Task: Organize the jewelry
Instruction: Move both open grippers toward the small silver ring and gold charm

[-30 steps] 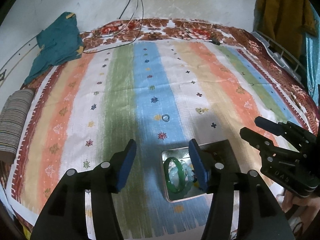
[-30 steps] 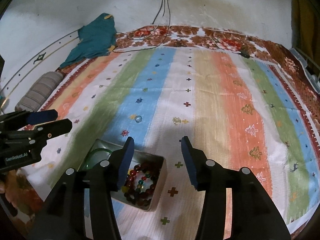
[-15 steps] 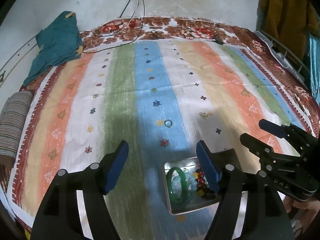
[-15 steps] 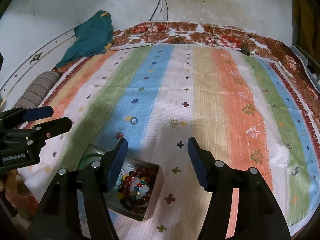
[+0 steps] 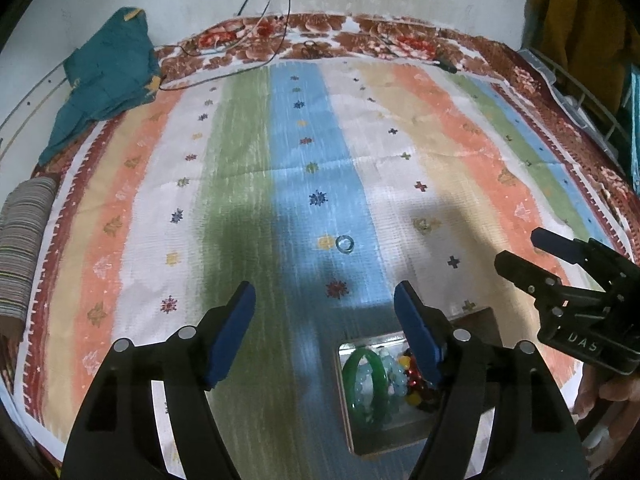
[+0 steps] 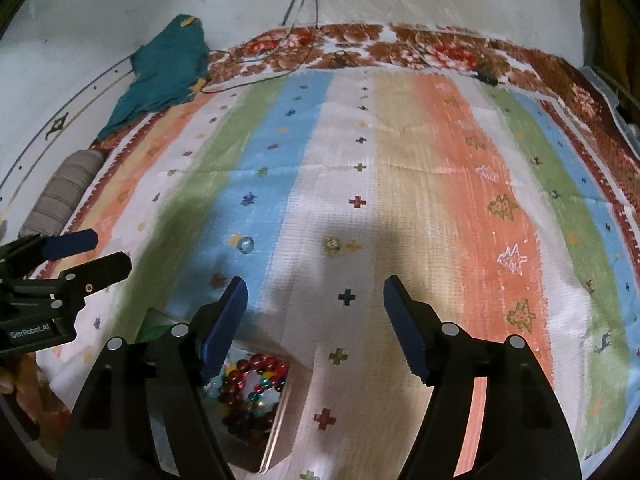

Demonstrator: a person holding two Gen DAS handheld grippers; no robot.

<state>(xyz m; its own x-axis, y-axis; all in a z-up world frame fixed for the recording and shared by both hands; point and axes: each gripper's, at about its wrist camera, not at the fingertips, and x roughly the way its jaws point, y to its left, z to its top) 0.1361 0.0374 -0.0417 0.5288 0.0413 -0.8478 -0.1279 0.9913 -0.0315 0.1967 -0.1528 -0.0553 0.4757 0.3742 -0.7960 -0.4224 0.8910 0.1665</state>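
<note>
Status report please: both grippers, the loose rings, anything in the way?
Left gripper open, empty. Right gripper opening, empty. Clear ring and second ring loose on bedspread, outside tin. Path clear.

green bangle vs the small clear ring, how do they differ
The green bangle lies inside the metal tin, resting against beaded bracelets; the small clear ring lies alone on the blue stripe of the striped cloth, beyond the tin. The bangle is opaque green and much wider; the ring is pale, see-through and tiny. Both are plain closed hoops, and neither tool touches either.
</note>
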